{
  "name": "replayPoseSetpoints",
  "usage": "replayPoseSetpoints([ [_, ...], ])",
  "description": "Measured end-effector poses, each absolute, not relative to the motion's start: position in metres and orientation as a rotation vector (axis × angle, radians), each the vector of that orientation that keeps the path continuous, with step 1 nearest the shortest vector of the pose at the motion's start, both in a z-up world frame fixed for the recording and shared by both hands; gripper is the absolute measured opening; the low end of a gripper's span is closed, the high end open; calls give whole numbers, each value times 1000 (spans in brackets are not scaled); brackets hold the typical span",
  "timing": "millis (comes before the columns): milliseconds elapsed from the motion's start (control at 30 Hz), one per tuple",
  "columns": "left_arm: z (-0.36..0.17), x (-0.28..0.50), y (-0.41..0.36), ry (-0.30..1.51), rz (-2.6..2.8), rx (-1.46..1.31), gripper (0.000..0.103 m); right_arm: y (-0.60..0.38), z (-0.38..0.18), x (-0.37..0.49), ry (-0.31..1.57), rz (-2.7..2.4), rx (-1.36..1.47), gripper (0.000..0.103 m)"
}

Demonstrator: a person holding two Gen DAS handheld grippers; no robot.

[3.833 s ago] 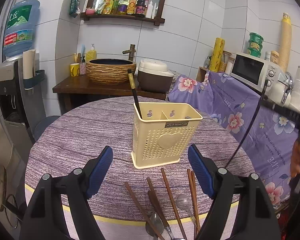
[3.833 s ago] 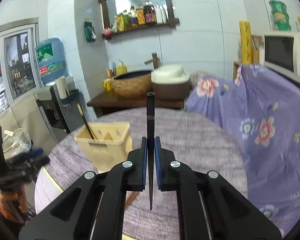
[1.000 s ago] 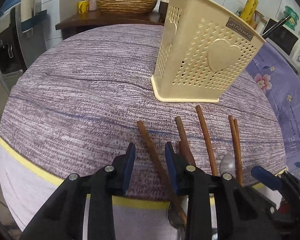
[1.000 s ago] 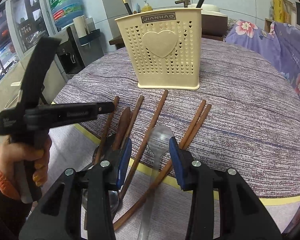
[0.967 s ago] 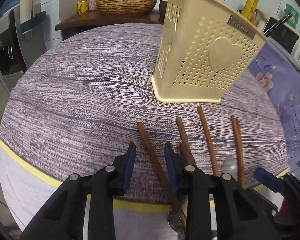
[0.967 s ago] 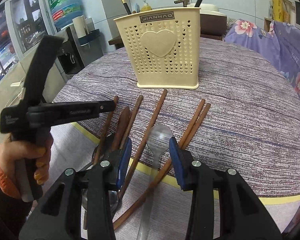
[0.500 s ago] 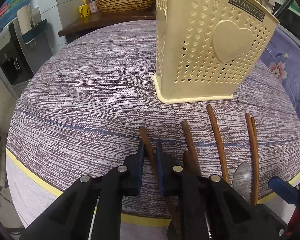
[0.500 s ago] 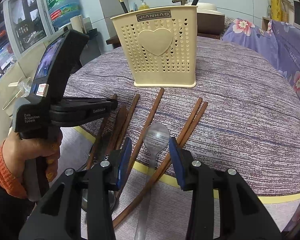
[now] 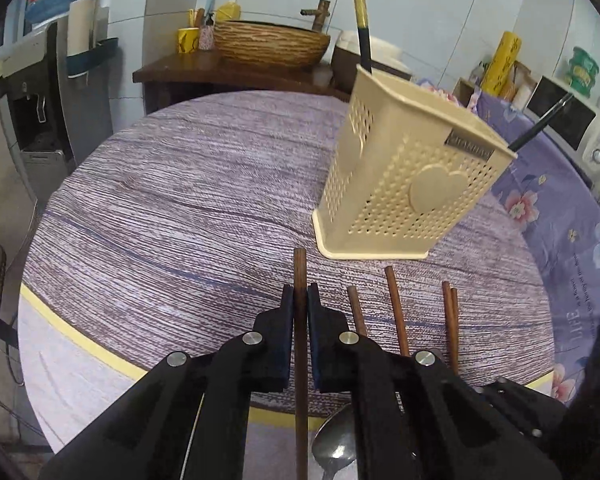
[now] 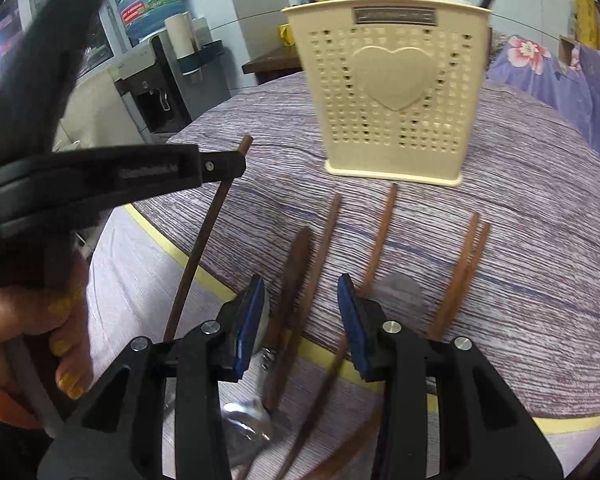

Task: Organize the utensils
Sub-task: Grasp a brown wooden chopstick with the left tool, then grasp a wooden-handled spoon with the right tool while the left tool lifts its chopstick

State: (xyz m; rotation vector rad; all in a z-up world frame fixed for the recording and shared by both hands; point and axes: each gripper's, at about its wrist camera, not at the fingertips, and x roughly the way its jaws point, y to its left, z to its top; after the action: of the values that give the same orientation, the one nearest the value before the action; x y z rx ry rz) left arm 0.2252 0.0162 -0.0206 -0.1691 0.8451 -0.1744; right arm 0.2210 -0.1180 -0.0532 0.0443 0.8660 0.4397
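Carrying the wooden chopstick (image 9: 300, 344) to the holder (image 9: 404, 196) is the step in hand, judging by the task, and the grip decides how well it goes. The left gripper (image 9: 300, 300) is clenched on that chopstick near its far end, so most of the stick hangs back toward the person, clear of the tabletop (image 9: 172, 208); seen from the right wrist, it slants down from the left gripper (image 10: 236, 160) as a long free tail (image 10: 196, 256). Such a tail can swing, so I would tilt the wrist slowly until the stick stands upright before nearing the holder, and keep the squeeze firm.

The right gripper (image 10: 300, 312) is released, its blue pads apart, above the utensils lying in front of the holder: a dark flat handle (image 10: 292, 276) and a brown chopstick (image 10: 320, 248) run between the pads, and a metal spoon (image 10: 248, 416) shows at the near edge. Further right of these lie a single chopstick (image 10: 380, 236) and a touching pair (image 10: 464, 268), all pointing toward the holder.

Beyond them the holder (image 10: 392, 100) stands upright on the tabletop, with two black chopsticks (image 9: 362, 28) already leaning out of its top. Which compartment they occupy I cannot tell, so the lowering should start from above the rim, aimed at open space beside them.
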Motion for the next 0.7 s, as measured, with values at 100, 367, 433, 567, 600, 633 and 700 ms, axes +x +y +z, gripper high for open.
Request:
replayPoseSetpoints([
  [100, -13, 218, 25, 825, -173, -188, 8, -104, -55, 230, 877, 452, 22, 26],
  [367, -11, 214, 33, 814, -185, -204, 8, -94, -64, 244, 911, 412, 6, 17],
  [433, -12, 215, 33, 816, -192, -206, 8, -96, -66, 245, 927, 400, -2, 17],
  [567, -13, 215, 34, 816, -200, -211, 8, -96, -73, 251, 955, 405, 17, 17],
  [600, -13, 216, 35, 815, -201, -213, 8, -92, -73, 252, 954, 407, 1, 17],
  [633, -13, 216, 35, 815, -201, -215, 8, -88, -74, 254, 957, 405, -17, 17],
  [700, -13, 216, 36, 815, -199, -214, 8, -82, -75, 257, 960, 404, -36, 17],
])
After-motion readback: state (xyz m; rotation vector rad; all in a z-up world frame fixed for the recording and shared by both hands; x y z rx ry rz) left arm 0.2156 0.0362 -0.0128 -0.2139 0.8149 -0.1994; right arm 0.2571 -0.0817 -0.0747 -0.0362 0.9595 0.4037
